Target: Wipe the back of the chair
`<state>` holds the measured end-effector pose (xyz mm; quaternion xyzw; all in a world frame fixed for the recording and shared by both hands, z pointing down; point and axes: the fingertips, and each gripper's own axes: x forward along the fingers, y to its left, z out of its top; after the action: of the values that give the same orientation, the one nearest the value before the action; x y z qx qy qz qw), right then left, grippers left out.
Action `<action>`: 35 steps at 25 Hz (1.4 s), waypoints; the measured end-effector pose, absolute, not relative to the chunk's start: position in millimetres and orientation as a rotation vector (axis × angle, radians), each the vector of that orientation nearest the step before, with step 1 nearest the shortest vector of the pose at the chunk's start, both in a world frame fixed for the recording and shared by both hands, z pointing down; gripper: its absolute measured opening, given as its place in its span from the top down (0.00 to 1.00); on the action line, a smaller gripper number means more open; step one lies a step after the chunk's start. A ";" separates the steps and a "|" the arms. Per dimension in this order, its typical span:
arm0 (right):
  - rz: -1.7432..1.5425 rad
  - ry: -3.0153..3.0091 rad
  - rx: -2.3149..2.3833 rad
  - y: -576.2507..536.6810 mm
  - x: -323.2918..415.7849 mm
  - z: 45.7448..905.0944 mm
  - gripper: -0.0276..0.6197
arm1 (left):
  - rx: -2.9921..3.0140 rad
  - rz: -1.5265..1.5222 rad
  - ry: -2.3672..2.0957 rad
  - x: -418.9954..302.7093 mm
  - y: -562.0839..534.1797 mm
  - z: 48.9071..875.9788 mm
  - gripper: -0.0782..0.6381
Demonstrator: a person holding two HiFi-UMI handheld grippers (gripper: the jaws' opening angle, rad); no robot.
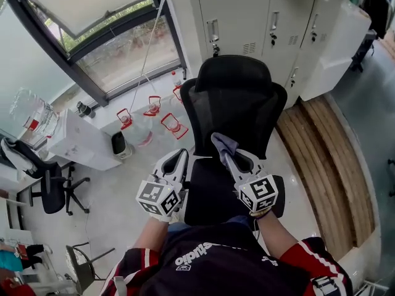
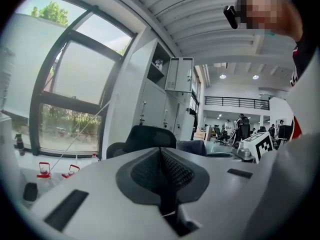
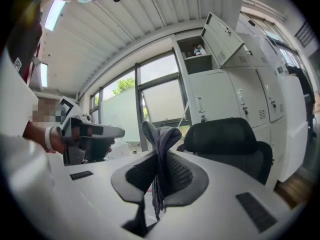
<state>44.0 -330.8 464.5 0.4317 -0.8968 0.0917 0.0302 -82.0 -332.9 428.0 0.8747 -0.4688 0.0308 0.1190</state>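
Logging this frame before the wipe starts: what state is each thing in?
Left gripper: shut, empty.
Right gripper: shut on cloth.
Cloth: bunched, pinched between the jaws, end sticking up.
Chair: upright, seat empty, cloth clear of it.
Top locker door: open.
Lower lockers: shut.

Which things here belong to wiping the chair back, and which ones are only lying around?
For the job: black chair; grey cloth; right gripper, jaws shut on the cloth; left gripper, jaws shut, empty.
Lying around: water jugs; lockers; second chair.
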 end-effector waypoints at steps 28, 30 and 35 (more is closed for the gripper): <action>0.260 -2.726 1.433 -104.6 -112.6 418.0 0.87 | 2.636 -0.096 -1.379 -262.7 -122.9 387.5 0.86; 0.253 -2.705 1.468 -82.3 -112.6 417.0 0.87 | 2.640 -0.110 -1.345 -265.0 -106.7 390.8 0.86; 0.235 -2.643 1.541 -37.6 -98.3 415.4 0.87 | 2.658 -0.136 -1.252 -252.5 -72.1 396.1 0.86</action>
<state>-98.3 -37.6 415.4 0.5019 -0.8608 0.0765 0.0364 -252.5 -72.1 396.1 0.8991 -0.4237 -0.0459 0.0998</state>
